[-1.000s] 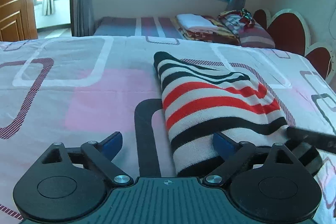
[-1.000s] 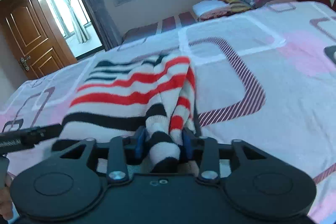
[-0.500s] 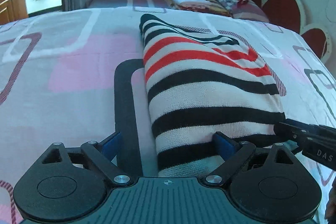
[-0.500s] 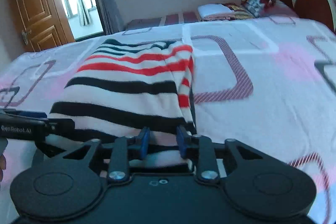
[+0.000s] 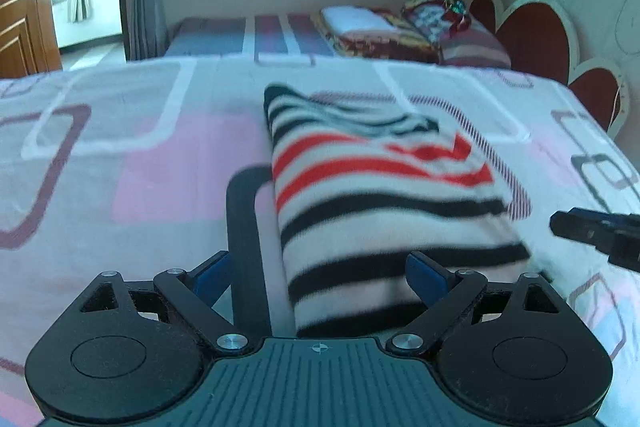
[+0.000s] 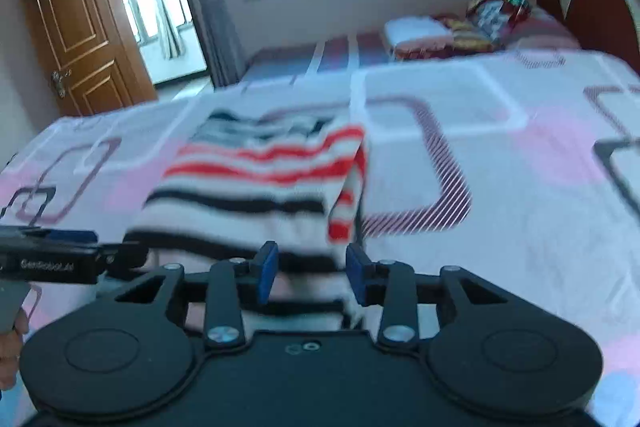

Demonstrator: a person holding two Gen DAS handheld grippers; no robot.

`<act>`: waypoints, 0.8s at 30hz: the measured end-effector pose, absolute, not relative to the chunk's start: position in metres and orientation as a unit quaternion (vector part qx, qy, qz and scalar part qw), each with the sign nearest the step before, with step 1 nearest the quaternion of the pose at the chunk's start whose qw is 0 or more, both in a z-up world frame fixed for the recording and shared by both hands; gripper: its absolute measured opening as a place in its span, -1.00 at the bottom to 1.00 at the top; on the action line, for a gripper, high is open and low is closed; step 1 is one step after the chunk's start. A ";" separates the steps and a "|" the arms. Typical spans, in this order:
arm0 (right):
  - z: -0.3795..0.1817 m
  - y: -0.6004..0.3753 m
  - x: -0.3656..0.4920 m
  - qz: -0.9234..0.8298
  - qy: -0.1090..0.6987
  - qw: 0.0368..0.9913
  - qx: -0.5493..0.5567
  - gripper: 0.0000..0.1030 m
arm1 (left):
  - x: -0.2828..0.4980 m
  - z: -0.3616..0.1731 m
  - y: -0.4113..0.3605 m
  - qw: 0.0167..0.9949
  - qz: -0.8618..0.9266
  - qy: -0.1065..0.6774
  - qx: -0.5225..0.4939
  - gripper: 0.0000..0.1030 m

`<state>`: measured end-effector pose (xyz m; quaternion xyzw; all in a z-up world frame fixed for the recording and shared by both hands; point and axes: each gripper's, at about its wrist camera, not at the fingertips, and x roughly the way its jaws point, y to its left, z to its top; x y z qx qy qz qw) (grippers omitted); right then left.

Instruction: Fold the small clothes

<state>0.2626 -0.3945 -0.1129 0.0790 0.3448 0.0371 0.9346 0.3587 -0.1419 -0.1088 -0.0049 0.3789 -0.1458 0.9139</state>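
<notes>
1. The striped sweater lies folded into a narrow rectangle on the bed, its long axis running from the near edge toward 12 o'clock, where the window wall stands. In the right wrist view it fills the middle of the picture and one folded flap hangs down its right-hand edge.

2. The left hand-held gripper has its blue pads wide apart, straddling the sweater's near left corner. One pad is over the bedsheet at about 9 o'clock of that corner and the other is over the striped cloth. Nothing is pinched, so I judge that it is free for a new hold.

3. The right hand-held gripper has its jaws partly apart, and they have just been opening. The sweater's near hem shows in the gap between the pads, but they stand clear of the knit and do not clamp it. That reads as cloth let go after being laid down.

4. Each gripper shows at the edge of the other's view, at 3 o'clock and at 9 o'clock, so they flank the near hem.

5. The sweater looks folded lengthwise. A crosswise fold, near hem toward 12 o'clock, probably remains.
</notes>
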 end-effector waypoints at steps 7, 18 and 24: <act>-0.070 -0.403 0.291 0.047 0.324 0.944 0.032 -0.27 | 0.393 -0.073 -0.146 0.922 -0.148 0.359 -0.013 0.80; -0.113 -0.378 0.366 0.089 0.350 0.932 0.026 -0.27 | 0.455 -0.123 -0.169 0.909 -0.118 0.399 -0.002 0.80; -0.160 -0.374 0.384 0.076 0.387 0.919 -0.002 -0.30 | 0.466 -0.160 -0.159 0.893 -0.110 0.433 -0.052 1.00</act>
